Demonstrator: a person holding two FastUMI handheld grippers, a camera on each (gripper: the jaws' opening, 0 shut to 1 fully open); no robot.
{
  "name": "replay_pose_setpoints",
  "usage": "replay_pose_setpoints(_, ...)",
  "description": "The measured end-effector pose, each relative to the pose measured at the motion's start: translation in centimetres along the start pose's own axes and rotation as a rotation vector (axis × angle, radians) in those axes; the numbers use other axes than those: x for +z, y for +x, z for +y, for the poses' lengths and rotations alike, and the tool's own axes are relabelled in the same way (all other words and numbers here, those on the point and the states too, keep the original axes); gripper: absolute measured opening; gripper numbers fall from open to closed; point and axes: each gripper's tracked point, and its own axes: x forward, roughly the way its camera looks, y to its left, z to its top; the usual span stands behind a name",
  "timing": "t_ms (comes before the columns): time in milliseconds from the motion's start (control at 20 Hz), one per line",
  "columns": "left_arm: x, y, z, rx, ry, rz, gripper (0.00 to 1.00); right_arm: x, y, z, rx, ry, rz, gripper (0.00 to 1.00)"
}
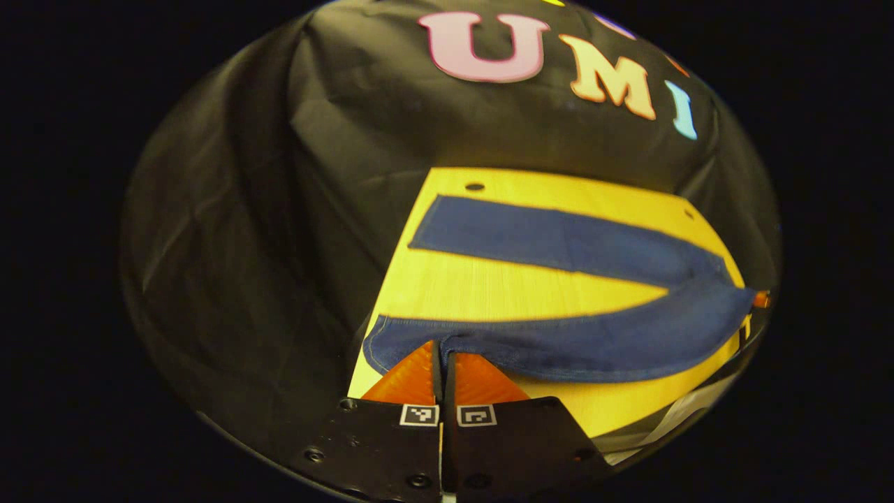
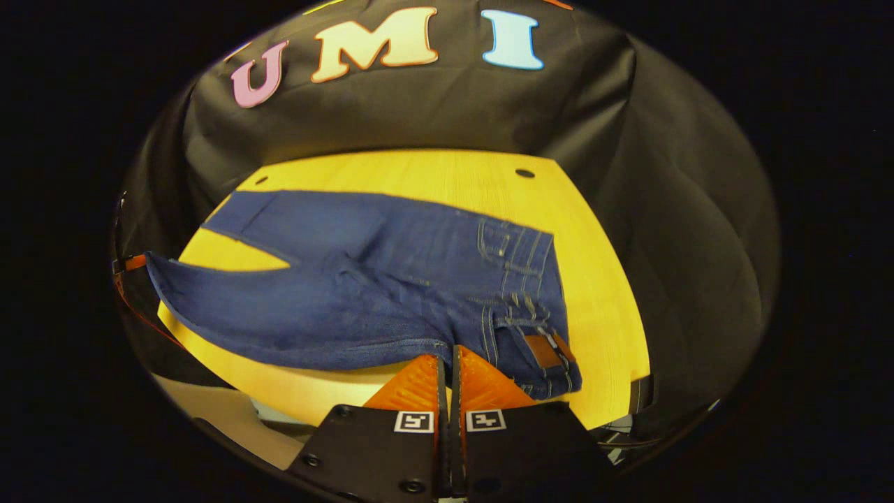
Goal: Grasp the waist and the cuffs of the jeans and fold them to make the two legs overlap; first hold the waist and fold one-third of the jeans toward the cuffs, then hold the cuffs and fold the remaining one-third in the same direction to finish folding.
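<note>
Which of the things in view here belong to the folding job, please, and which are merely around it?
Belonging to the job:
- jeans, legs not yet overlapped
- left gripper, fingers pinching the near cuff
- right gripper, fingers pinching the waist edge

Merely there:
- yellow table
- black cloth wall

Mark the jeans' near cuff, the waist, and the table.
near cuff (image 1: pixel 391 335), left gripper view, hem corner
waist (image 2: pixel 531 279), right gripper view, stitched band
table (image 2: pixel 601 279), right gripper view, bare top
</note>
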Motion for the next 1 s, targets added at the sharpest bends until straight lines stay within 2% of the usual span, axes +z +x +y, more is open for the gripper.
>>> replay_pose_setpoints(150, 4.2, 0.2, -0.4, -0.006, -0.038, -0.109, 0.00, 6.6, -1.2, 0.7, 0.009, -0.002, -0.076, 0.03)
replay_pose_setpoints(200, 5.8, 0.7, -0.4, -0.003, -0.039, -0.133, 0.00, 8.0, -0.6, 0.7, 0.015, 0.002, -0.092, 0.00)
replay_pose_setpoints(250, 7.4, 1.3, -0.3, 0.004, -0.033, -0.153, 0.00, 9.6, 0.0, 0.7, 0.016, 0.012, -0.105, 0.03)
replay_pose_setpoints(450, 12.2, 6.0, -1.2, 0.021, -0.011, -0.177, 0.00, 13.4, 4.7, -0.1, 0.021, 0.033, -0.112, 0.00)
replay_pose_setpoints(500, 12.9, 7.8, -2.1, 0.017, -0.011, -0.167, 0.00, 13.9, 5.8, -0.5, 0.024, 0.053, -0.110, 0.03)
replay_pose_setpoints(650, 13.9, 13.2, -4.0, 0.035, -0.018, -0.154, 0.00, 15.1, 9.6, -1.0, 0.026, 0.095, -0.098, 0.00)
replay_pose_setpoints(750, 14.6, 16.7, -4.8, 0.053, -0.032, -0.146, 0.00, 15.4, 12.9, -1.6, 0.012, 0.089, -0.079, 0.02)
replay_pose_setpoints(950, 15.8, 23.4, -4.8, 0.086, -0.102, -0.123, 0.00, 15.5, 19.2, -2.8, -0.002, 0.136, -0.029, 0.00)
replay_pose_setpoints(1000, 16.3, 24.9, -5.0, 0.082, -0.125, -0.120, 0.00, 15.3, 20.7, -2.8, -0.001, 0.154, -0.015, 0.03)
